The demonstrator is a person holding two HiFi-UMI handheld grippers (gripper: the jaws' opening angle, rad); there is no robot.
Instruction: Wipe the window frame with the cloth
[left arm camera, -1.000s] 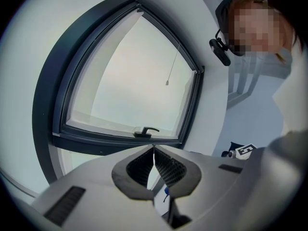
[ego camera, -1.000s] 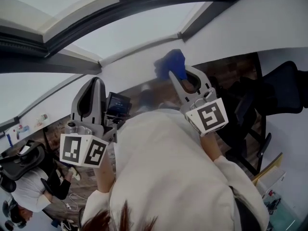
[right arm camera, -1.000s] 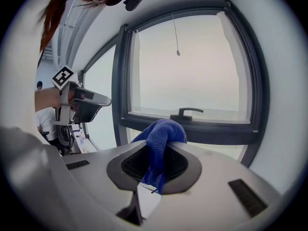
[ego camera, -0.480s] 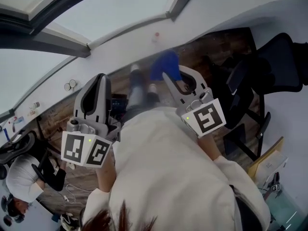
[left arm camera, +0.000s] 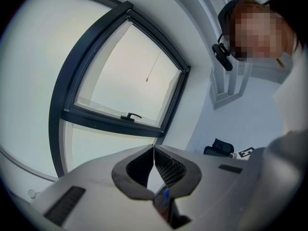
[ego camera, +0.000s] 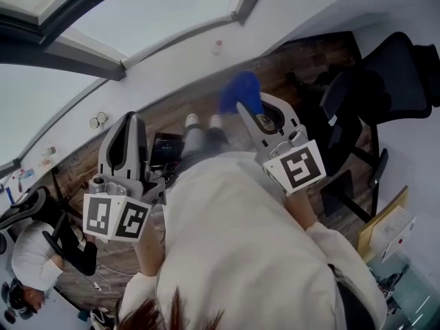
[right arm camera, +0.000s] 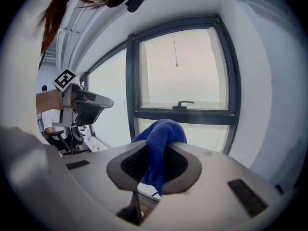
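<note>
We think this is an office room. Black swivel chairs stand on a wooden floor. At the lower left of the head view another person sits in a chair of the same kind. The walls are plain and white. A large window with a dark frame and a handle takes much of one wall. Thin cables lie on the floor, and a box stands near the right edge.

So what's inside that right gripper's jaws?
A blue cloth, pinched in the right gripper and bulging past its tips. The cloth hides a bit of the window frame behind it.
</note>
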